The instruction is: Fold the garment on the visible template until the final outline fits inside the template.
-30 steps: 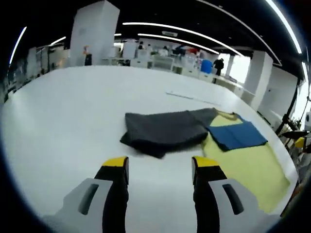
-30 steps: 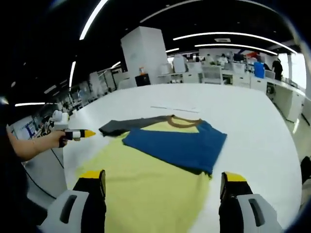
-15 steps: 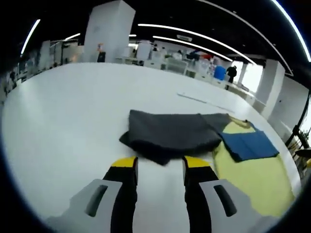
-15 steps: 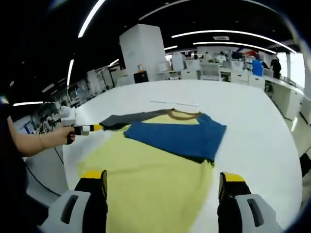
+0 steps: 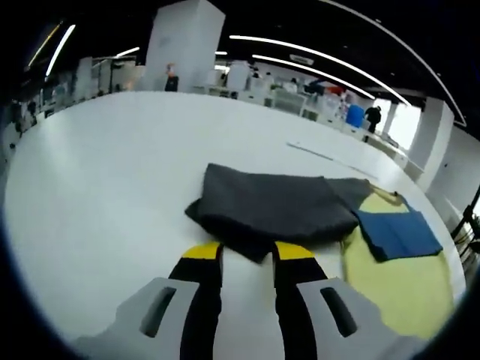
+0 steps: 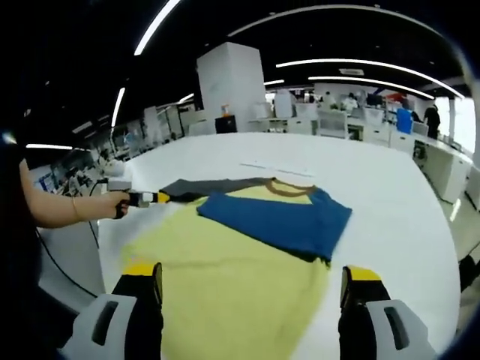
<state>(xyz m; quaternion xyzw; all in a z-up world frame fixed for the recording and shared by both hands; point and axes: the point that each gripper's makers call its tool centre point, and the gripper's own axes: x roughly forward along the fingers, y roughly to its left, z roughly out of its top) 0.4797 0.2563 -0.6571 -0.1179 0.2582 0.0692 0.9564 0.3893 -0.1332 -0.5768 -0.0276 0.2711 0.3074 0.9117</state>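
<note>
Long ceiling light strips [image 6: 330,79] overhead give bright, even light, and the white bench [image 5: 105,165] glares softly under them. Daylight blows out a far window [image 5: 405,124]. Shadows are faint. Both views bow strongly at the edges, and the far room is soft and blurred.

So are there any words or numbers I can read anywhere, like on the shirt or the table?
None can be read.
The garment, yellow with a blue sleeve and a dark grey sleeve, has plain cloth with no print in sight.
The white table carries no label or number.
The left gripper and right gripper show yellow tips and no writing.
Anything in the far office background is too small and blurred to read.
</note>
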